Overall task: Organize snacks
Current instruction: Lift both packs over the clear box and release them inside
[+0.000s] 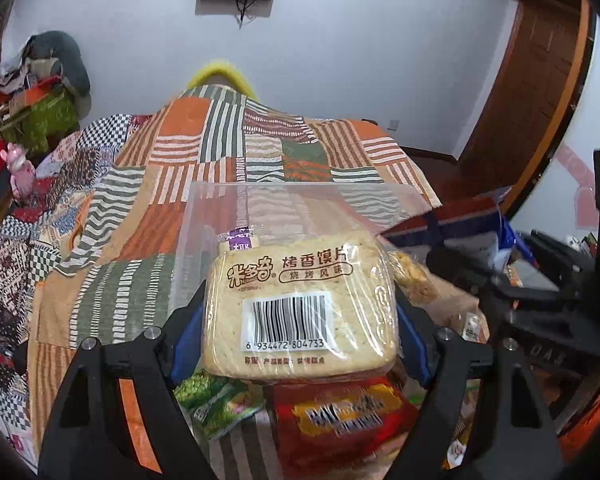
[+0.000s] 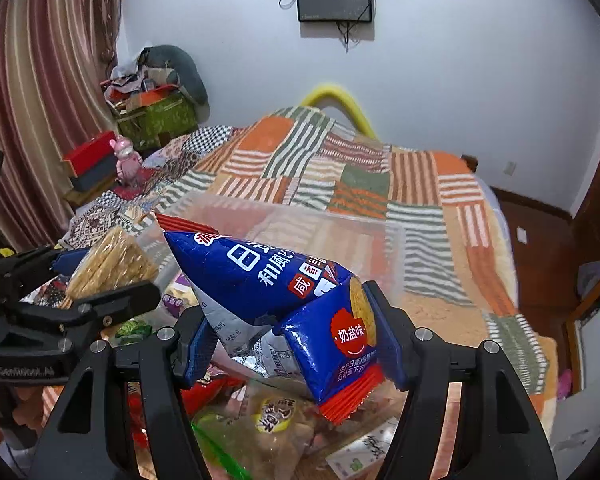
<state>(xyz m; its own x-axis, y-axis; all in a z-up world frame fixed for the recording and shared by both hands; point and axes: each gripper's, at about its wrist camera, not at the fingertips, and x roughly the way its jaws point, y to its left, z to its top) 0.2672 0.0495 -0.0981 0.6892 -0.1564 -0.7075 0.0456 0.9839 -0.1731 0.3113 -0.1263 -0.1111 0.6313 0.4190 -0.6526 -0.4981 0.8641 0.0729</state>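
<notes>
Two packets are clamped, the left gripper (image 1: 300,312) gripping the toast-slice pack (image 1: 300,304), the right gripper (image 2: 288,340) the blue cracker packet (image 2: 276,280); each should be lowered squarely into the clear bin (image 1: 300,196) at frame centre.

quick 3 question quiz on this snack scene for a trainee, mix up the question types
1. True or false: the left claw is empty.
2. What colour is the wrapper in the right claw? A) green B) blue C) yellow
3. Fill in: beyond both claws, on the patchwork blanket, stands a clear plastic ____.

Key
1. False: it grips the baked bun-slice pack, barcode facing the camera.
2. B: the blue cracker packet with red crimped ends.
3. Box.
</notes>
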